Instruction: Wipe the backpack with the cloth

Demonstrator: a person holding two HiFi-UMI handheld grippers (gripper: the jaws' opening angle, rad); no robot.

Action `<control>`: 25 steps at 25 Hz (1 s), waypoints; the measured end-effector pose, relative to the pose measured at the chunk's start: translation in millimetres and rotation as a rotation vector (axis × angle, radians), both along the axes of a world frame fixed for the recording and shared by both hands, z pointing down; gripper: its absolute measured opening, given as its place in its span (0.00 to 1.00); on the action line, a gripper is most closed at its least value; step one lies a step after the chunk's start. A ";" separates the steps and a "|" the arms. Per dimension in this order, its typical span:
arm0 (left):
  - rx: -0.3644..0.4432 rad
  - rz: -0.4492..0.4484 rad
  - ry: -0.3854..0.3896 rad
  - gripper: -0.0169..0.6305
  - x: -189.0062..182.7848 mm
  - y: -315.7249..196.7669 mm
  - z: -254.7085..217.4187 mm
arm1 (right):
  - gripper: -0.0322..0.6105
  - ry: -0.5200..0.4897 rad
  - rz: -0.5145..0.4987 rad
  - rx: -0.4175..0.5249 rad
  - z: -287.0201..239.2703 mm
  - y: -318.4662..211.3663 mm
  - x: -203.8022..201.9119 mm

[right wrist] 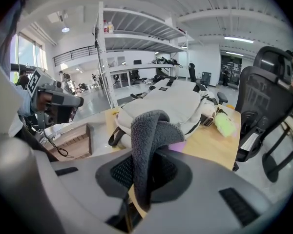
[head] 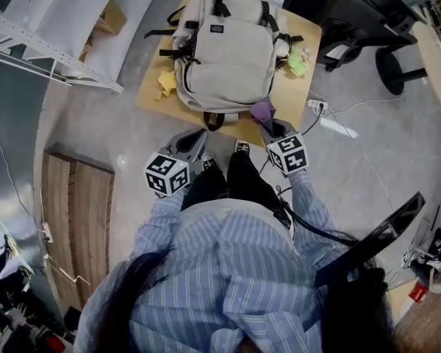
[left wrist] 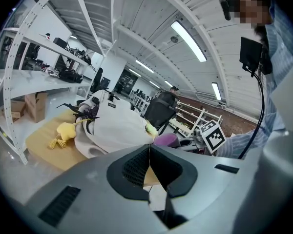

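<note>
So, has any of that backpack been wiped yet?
Done: the cloth is clamped in the right hand-held gripper. In hand: it is held at the backpack's near edge; contact is unclear. Left: seemingly all the wiping. The left hand-held gripper is shut, empty.

a low tan wooden bench [head: 153, 100] stands on the grey concrete floor [head: 367, 160]. on it lie a crumpled yellow tasselled thing [head: 166, 84] near the left edge and a pale green soft thing [head: 298, 62] near the right. a black mesh office chair [head: 350, 17] stands just beside its far right corner. a white power strip [head: 317, 107] lies on the floor near the bench's right edge, and a brown plank panel [head: 77, 219] lies well apart, to the left.
</note>
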State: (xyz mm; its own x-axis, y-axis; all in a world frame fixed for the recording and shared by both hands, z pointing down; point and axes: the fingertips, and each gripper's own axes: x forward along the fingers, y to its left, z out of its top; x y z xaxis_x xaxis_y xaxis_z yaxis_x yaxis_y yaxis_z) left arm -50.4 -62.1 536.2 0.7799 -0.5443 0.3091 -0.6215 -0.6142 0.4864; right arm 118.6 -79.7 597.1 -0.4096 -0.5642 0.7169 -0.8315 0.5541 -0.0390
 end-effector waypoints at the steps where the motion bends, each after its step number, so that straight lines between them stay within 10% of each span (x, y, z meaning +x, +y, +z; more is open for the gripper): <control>1: 0.000 -0.001 0.002 0.04 -1.4 0.5 0.0 | 0.11 -0.001 0.001 0.000 -1.6 0.8 -2.3; 10: 0.005 -0.025 0.016 0.04 -11.9 -1.0 -1.6 | 0.11 -0.039 0.055 -0.049 -9.5 -3.8 -24.6; 25: 0.001 -0.123 0.027 0.04 -52.5 -3.6 0.9 | 0.11 -0.058 -0.141 -0.128 -12.4 -19.5 -130.1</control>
